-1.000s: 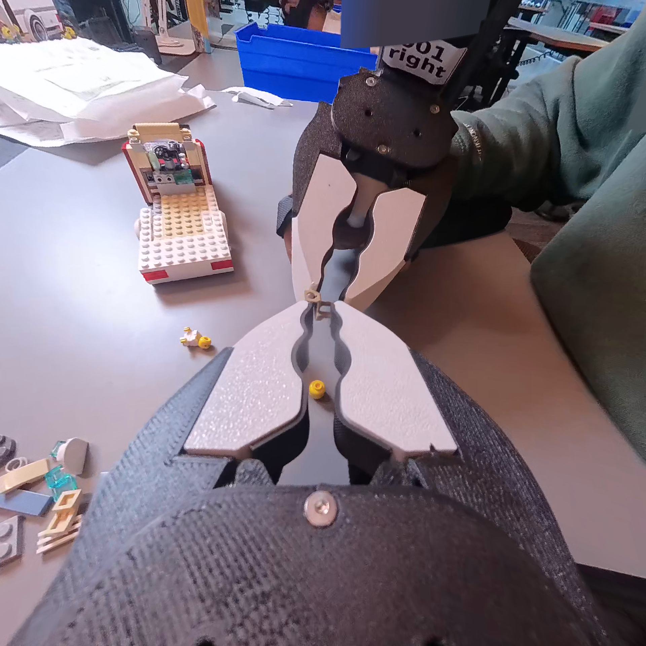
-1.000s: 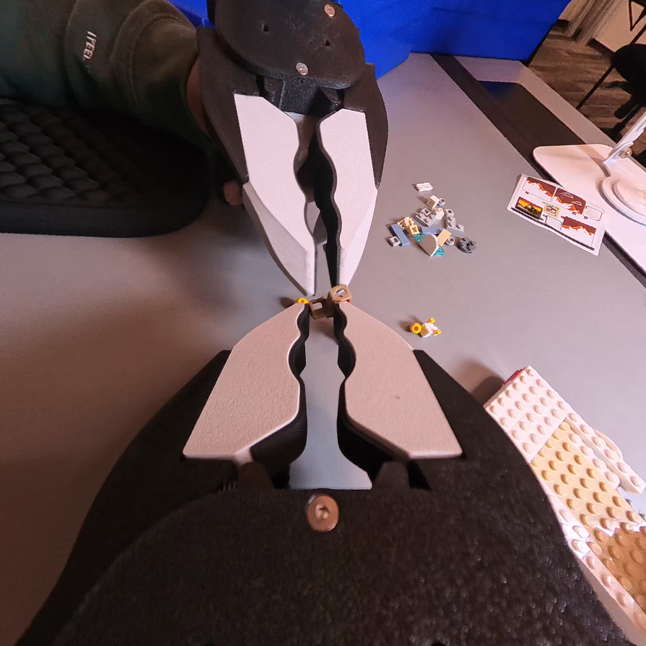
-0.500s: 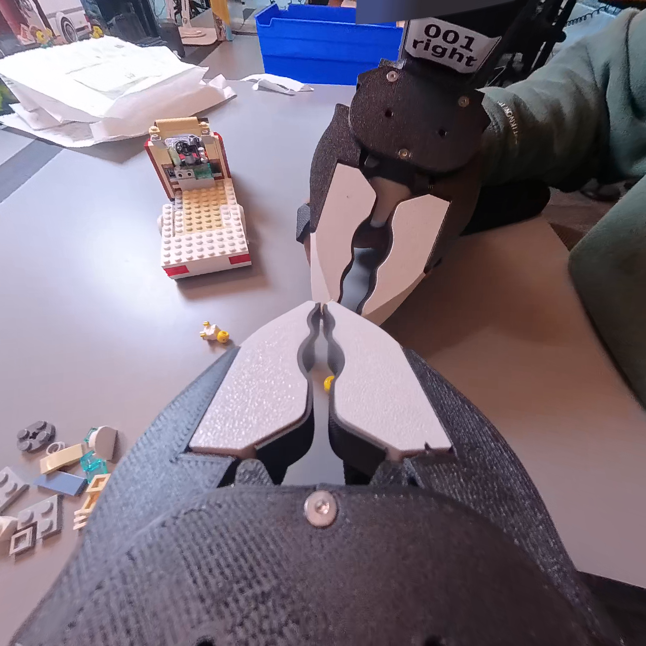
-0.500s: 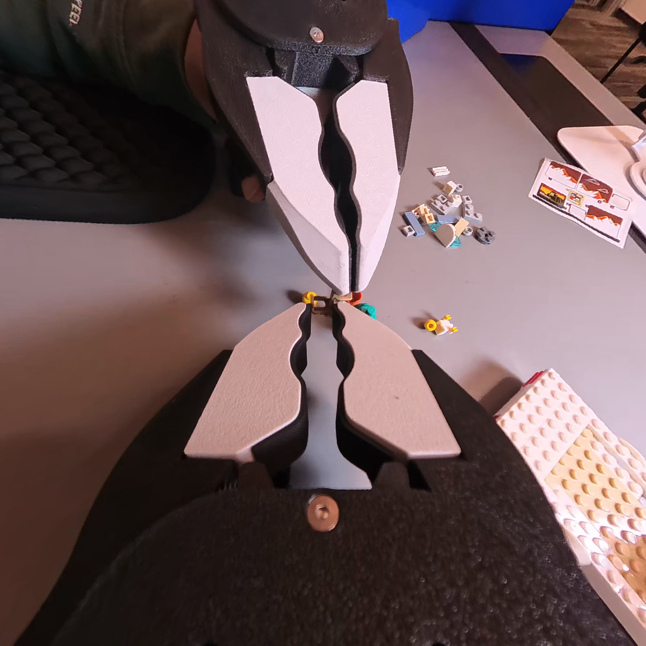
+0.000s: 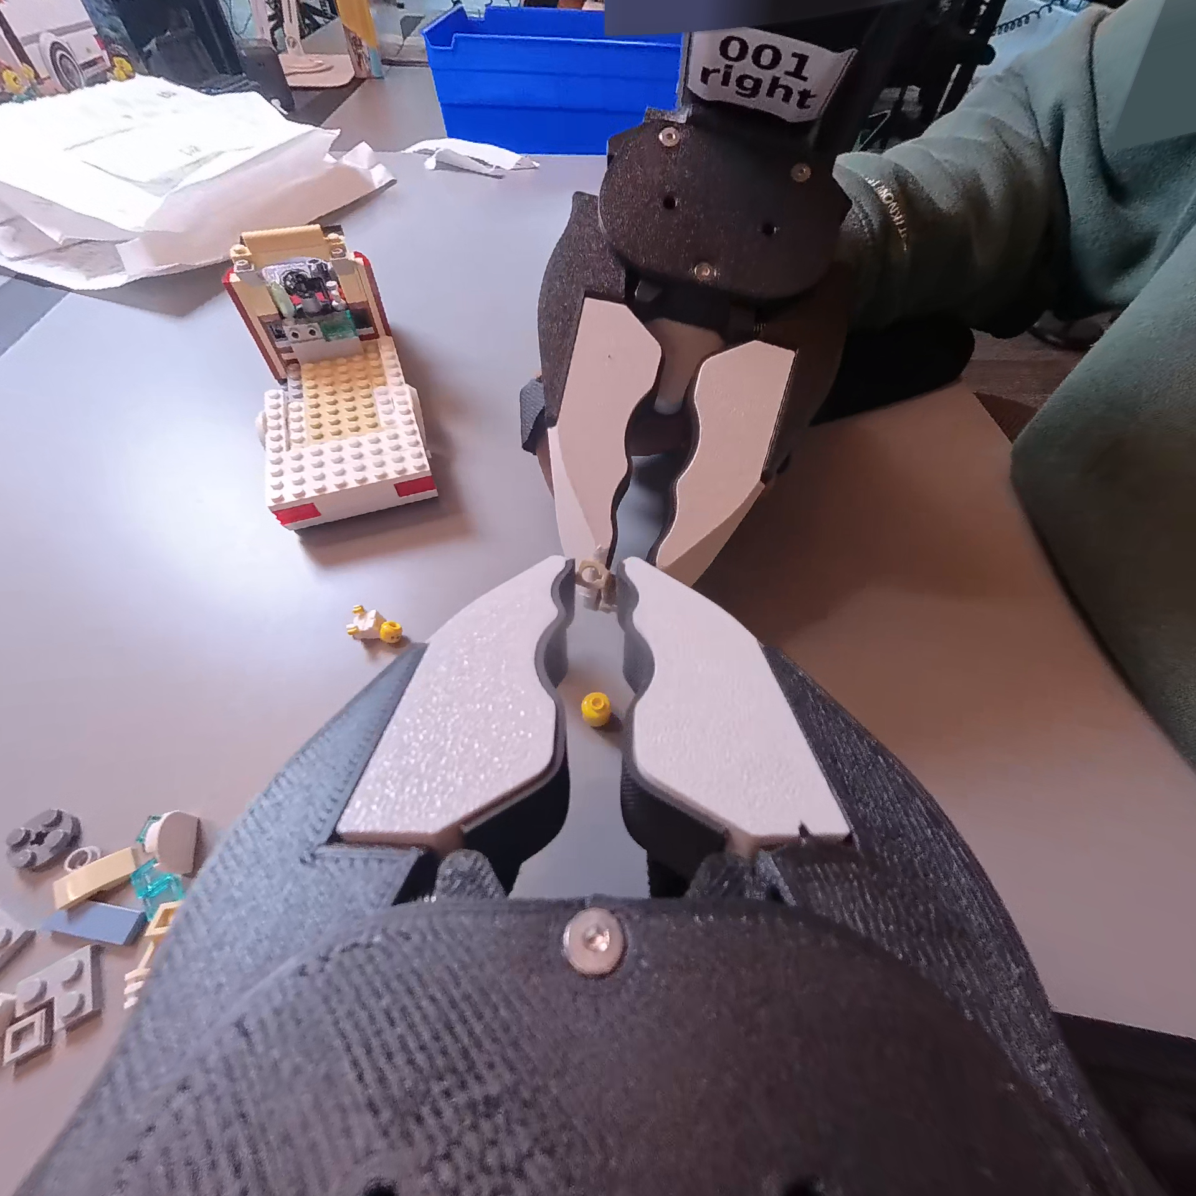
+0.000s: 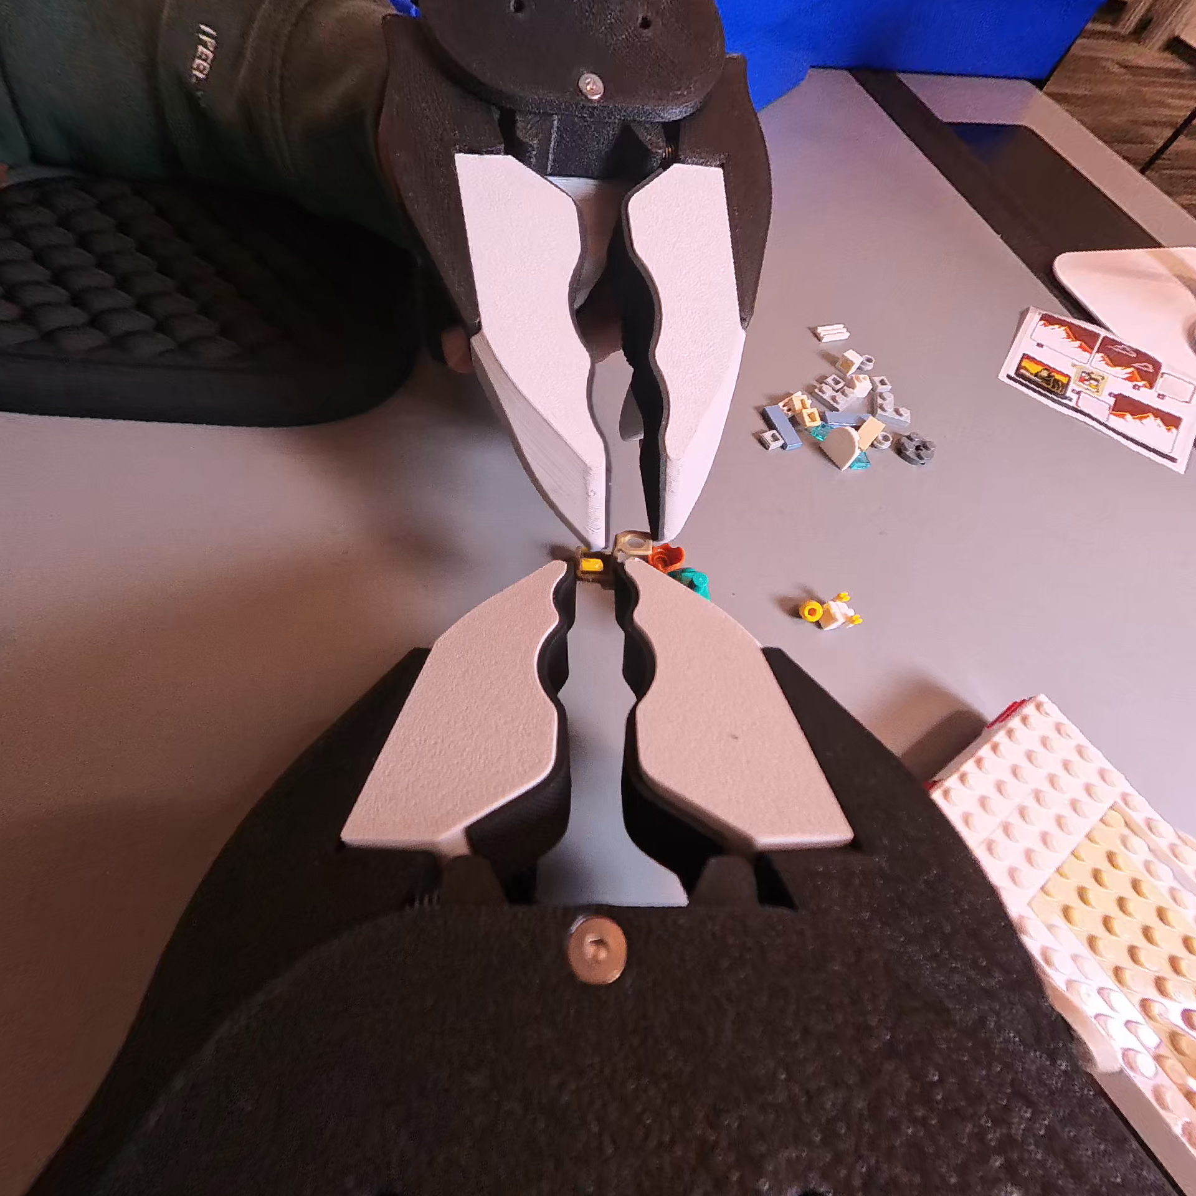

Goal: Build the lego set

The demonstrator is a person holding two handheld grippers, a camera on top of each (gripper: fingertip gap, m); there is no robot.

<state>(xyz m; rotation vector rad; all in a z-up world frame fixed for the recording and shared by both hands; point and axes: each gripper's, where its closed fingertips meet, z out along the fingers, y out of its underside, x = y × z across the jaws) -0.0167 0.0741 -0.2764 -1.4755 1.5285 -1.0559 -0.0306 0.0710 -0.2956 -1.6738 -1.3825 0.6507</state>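
Two tools on show, the left tool (image 5: 594, 576) and the right tool (image 6: 595, 569), tip to tip. One part-built lego vehicle (image 5: 343, 414) on the surface (image 5: 162, 582). One loose yellow minifigure head (image 5: 595, 707), one white minifigure torso (image 5: 375, 626), one pile of small loose pieces (image 6: 841, 414), one sticker sheet (image 6: 1100, 388), one blue bin (image 5: 550, 84).

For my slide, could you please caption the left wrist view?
Two tools meet tip to tip over a tiny tan piece, with the half-built model behind.
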